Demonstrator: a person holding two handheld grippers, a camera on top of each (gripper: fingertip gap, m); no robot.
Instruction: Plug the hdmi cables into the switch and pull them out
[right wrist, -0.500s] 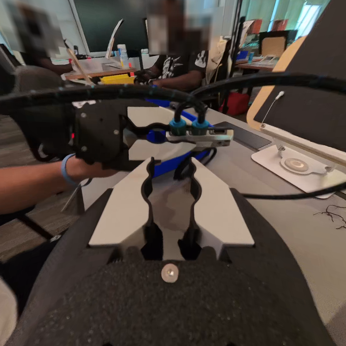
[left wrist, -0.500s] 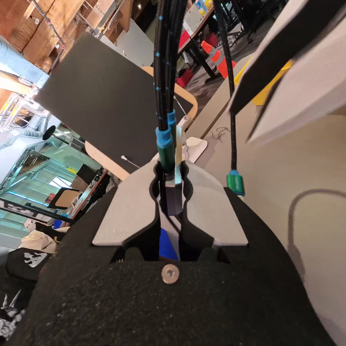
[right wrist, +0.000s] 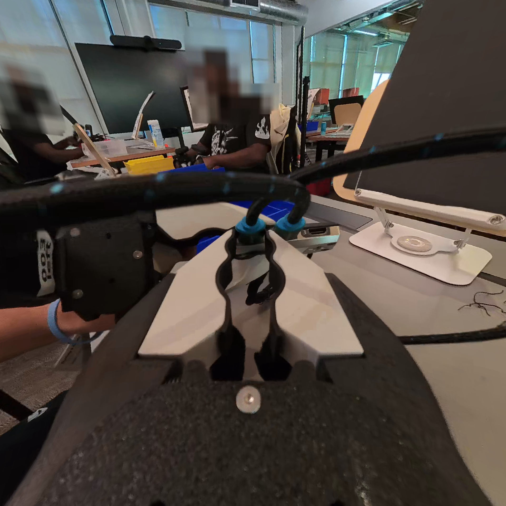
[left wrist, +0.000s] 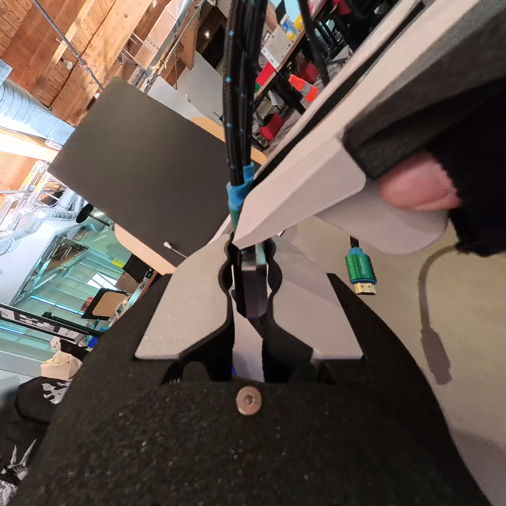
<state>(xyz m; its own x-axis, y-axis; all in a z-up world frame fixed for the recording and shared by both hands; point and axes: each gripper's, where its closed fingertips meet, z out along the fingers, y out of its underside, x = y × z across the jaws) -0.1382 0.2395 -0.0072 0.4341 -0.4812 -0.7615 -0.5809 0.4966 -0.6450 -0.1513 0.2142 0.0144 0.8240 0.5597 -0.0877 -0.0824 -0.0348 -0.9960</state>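
In the left wrist view, the left gripper point(left wrist: 250, 276) pinches the switch point(left wrist: 253, 287) between its two fingers. The switch is a thin grey box. Its long side runs straight away from the camera, in line with the fingers. Two black cables point(left wrist: 238, 82) go up from its far end. Their plugs point(left wrist: 236, 197) are blue and green and sit in the switch. The right gripper point(left wrist: 315, 197) comes in from the upper right, and its white tip reaches the plugs. A hand point(left wrist: 419, 189) in a black glove holds it. A third plug point(left wrist: 360, 269), green with a gold tip, hangs loose and points down over the grey table point(left wrist: 471, 315).

In the right wrist view, the right gripper point(right wrist: 250, 241) has its fingers a little apart, one on each side of the nearer plug point(right wrist: 250, 228). I cannot tell if they press on it yet. The switch point(right wrist: 315, 238) lies flat and long from left to right, up off the table point(right wrist: 410, 301). The two plugs point down into its top, and one socket point(right wrist: 317, 231) at the right end is open. The left gripper point(right wrist: 104, 262) holds the switch from the left. An arm point(right wrist: 32, 328) with a blue band on the wrist reaches in level from the left. A blue bin point(right wrist: 262, 208) sits behind the switch, and I cannot see what is in it. A white stand point(right wrist: 421, 254) rests on the table to the right.
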